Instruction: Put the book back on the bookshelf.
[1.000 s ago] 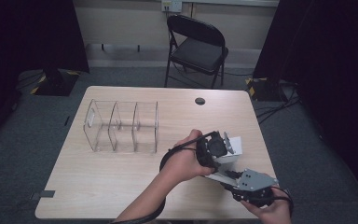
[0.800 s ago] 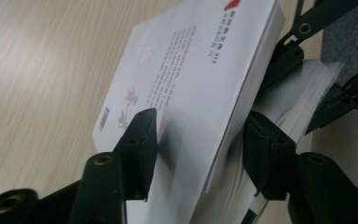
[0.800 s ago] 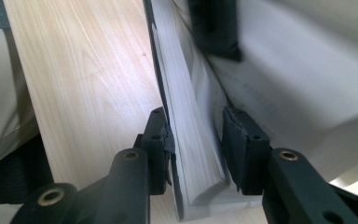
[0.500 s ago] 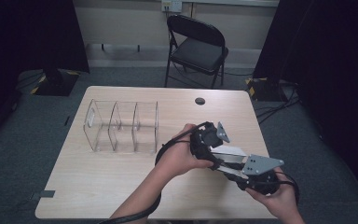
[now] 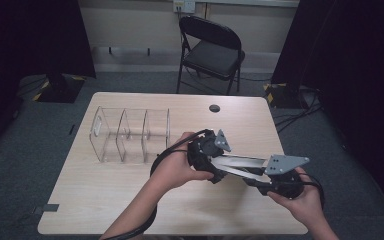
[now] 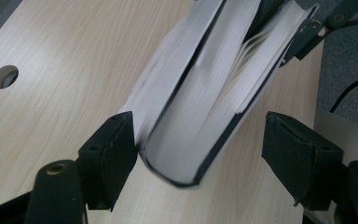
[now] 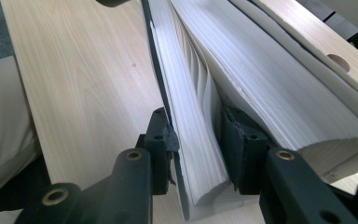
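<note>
Organizer (image 5: 130, 134) (clear) left of book (image 5: 240, 165) — well apart.

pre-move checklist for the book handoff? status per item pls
1. Right gripper clamped on part of the book, cover plus some pages: ok.
2. Left gripper let go: ok, its jaws have just been opening; one pad touches the cover, the other is clear.
3. Book shut flat: not ok, pages fan apart.
4. Book lifted off the table: cannot tell.
5. Clear divider rack upright, compartments empty: ok.
6. Path to rack: not ok, left gripper sits between book and rack.
</note>
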A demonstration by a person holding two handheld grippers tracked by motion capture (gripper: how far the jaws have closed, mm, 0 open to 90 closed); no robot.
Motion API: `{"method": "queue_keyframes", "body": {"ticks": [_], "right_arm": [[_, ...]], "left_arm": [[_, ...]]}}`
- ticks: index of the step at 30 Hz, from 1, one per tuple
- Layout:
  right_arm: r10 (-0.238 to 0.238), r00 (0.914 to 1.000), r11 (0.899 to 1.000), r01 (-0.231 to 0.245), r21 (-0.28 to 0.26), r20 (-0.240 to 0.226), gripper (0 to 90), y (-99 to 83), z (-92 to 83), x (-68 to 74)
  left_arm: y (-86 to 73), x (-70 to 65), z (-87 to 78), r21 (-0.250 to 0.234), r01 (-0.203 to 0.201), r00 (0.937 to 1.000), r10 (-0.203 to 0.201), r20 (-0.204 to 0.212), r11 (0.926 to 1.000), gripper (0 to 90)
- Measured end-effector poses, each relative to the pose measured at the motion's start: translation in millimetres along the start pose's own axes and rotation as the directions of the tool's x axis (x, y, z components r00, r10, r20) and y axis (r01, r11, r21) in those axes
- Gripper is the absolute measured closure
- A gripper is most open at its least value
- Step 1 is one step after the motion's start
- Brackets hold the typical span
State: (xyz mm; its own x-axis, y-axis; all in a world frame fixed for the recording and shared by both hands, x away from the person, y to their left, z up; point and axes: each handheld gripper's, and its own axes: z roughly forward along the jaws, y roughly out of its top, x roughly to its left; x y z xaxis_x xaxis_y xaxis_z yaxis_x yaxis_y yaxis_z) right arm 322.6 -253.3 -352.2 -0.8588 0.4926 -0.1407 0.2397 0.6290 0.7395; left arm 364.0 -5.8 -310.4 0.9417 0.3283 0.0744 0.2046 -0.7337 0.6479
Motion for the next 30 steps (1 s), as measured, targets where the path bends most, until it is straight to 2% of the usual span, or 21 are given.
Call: {"method": "queue_keyframes", "body": {"ticks": [1,5,7,8,11,13,18,20,22,23,24,25,26,30], "right_arm": [[0.006,1.0,1.0,-0.006,0.001,-0.004,64.8,0.8,-0.3,-2.0],[0.012,0.9995,1.0,-0.011,0.019,-0.03,64.7,4.9,-1.1,-10.4],[0.026,0.9989,0.999,-0.025,0.027,-0.04,64.6,6.8,-1.4,-13.8],[0.025,0.9989,0.999,-0.024,0.029,-0.041,64.7,8.2,-1.4,-16.0],[0.022,0.9986,0.999,-0.02,0.038,-0.047,64.7,10.6,-1.5,-20.2],[0.013,0.9991,0.999,-0.01,0.052,-0.041,64.0,12.0,-1.1,-20.0],[-0.001,0.9998,0.998,0.003,0.068,-0.02,63.0,10.3,0.2,-20.9],[-0.02,0.9998,0.995,0.02,0.096,-0.001,63.1,10.8,0.9,-19.7],[-0.091,0.9955,0.988,0.087,0.13,0.025,66.3,13.7,3.7,-15.8],[-0.091,0.9955,0.988,0.087,0.13,0.025,66.3,13.7,3.7,-15.8],[-0.122,0.9923,0.981,0.118,0.156,0.017,67.3,17.6,5.0,-14.7],[-0.122,0.9923,0.981,0.118,0.156,0.017,67.3,17.6,5.0,-14.7],[-0.138,0.9904,0.976,0.136,0.171,0.004,67.4,20.9,6.1,-14.9],[-0.139,0.9902,0.973,0.139,0.186,-0.016,67.6,24.8,6.2,-14.7]], "left_arm": [[-3.2,1.3,-0.7,-0.002,-0.002,1.0,0.002,-0.001,1.0,24.3],[-17.2,6.1,2.7,-0.01,0.034,0.9994,-0.033,0.011,0.9994,22.1],[-25.2,8.2,6.8,-0.007,0.042,0.9991,-0.042,0.01,0.9991,22.1],[-28.0,7.7,8.9,-0.014,0.06,0.9981,-0.06,0.014,0.9981,22.0],[-39.9,8.3,17.2,-0.009,0.081,0.9963,-0.081,0.028,0.9967,21.9],[-48.1,8.7,23.2,0.001,0.092,0.9949,-0.092,0.042,0.9957,21.6],[-67.2,10.2,37.2,-0.013,0.129,0.9899,-0.128,0.061,0.9915,21.6],[-74.3,11.0,42.7,-0.003,0.14,0.9875,-0.139,0.074,0.9902,21.6],[-80.8,11.9,47.4,0.005,0.149,0.9859,-0.149,0.076,0.9888,22.0],[-83.9,12.4,49.1,0.012,0.151,0.9855,-0.152,0.076,0.9884,22.0],[-86.9,12.5,51.4,0.007,0.166,0.9829,-0.166,0.079,0.9861,22.4],[-89.8,13.5,52.5,0.01,0.163,0.9839,-0.163,0.073,0.9866,22.5],[-92.6,14.2,53.6,0.004,0.163,0.9845,-0.162,0.067,0.9867,22.9],[-104.0,16.7,58.5,0.002,0.197,0.9764,-0.197,0.089,0.9803,22.8]]}}
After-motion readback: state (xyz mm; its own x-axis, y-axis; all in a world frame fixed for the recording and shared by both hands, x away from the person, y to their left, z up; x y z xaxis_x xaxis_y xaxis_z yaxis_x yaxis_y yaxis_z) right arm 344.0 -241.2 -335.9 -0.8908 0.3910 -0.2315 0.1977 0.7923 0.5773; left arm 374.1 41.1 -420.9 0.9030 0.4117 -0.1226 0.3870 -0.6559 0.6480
